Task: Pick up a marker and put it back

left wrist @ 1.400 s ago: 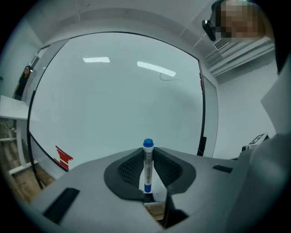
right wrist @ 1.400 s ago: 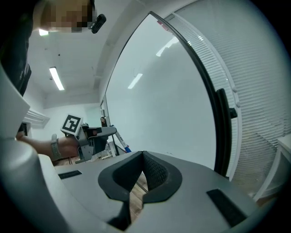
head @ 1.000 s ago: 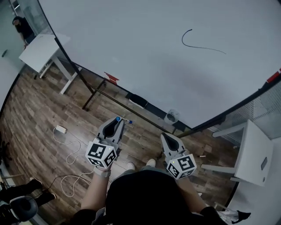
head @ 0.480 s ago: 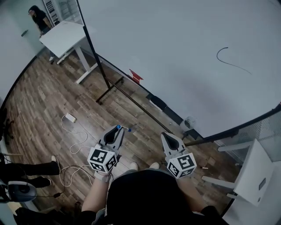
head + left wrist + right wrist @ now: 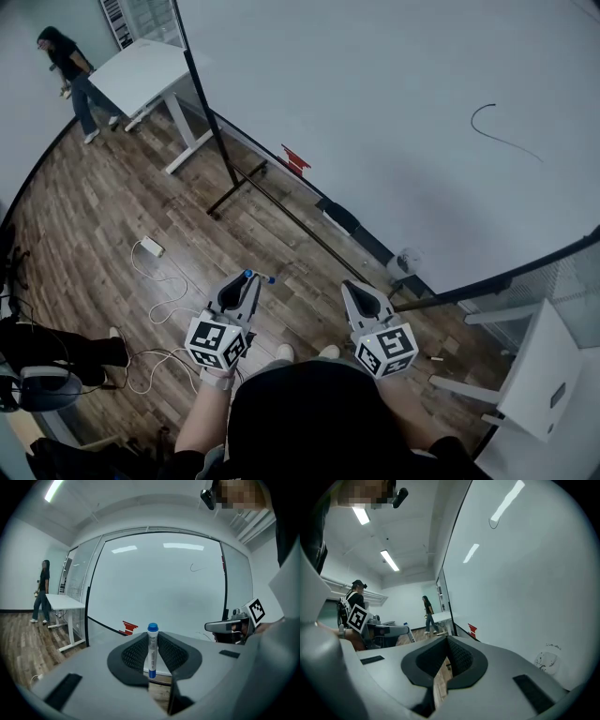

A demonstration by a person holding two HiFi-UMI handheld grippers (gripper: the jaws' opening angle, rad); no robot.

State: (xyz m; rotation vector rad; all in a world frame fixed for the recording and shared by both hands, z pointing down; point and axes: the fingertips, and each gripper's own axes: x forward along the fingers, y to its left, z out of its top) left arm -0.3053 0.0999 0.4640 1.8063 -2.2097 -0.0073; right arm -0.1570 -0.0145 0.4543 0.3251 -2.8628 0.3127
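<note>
Blue-capped and white-barrelled, the marker (image 5: 152,651) sits pinched between the dark ribbed pads of the left gripper (image 5: 246,279), its jaws narrowed onto the barrel. In the left gripper view it stands upright, cap at the top, its long axis square across the jaws. From the head view the same marker (image 5: 260,276) pokes out sideways at the jaw tips, low and left of centre in the frame, well above the wooden floor (image 5: 112,206).

Beside it, right of centre, the right gripper (image 5: 354,292) carries nothing. Its own view shows the jaws drawn together at the tips, with only floorboards visible through the slit below.

Both grippers point toward the whiteboard (image 5: 394,94) that fills the upper right of the frame. A ledge (image 5: 309,230) runs along its lower edge, slanting from upper left to lower right, with a dark eraser (image 5: 339,217) on it. That ledge looks like the marker's resting place, though no view shows a holder clearly.

If so, the return falls to the left gripper, up and to the right in the frame. The barrel would likely have to turn to lie along the slanting ledge.

A person (image 5: 67,75) walks by a white desk (image 5: 141,75) at upper left.
</note>
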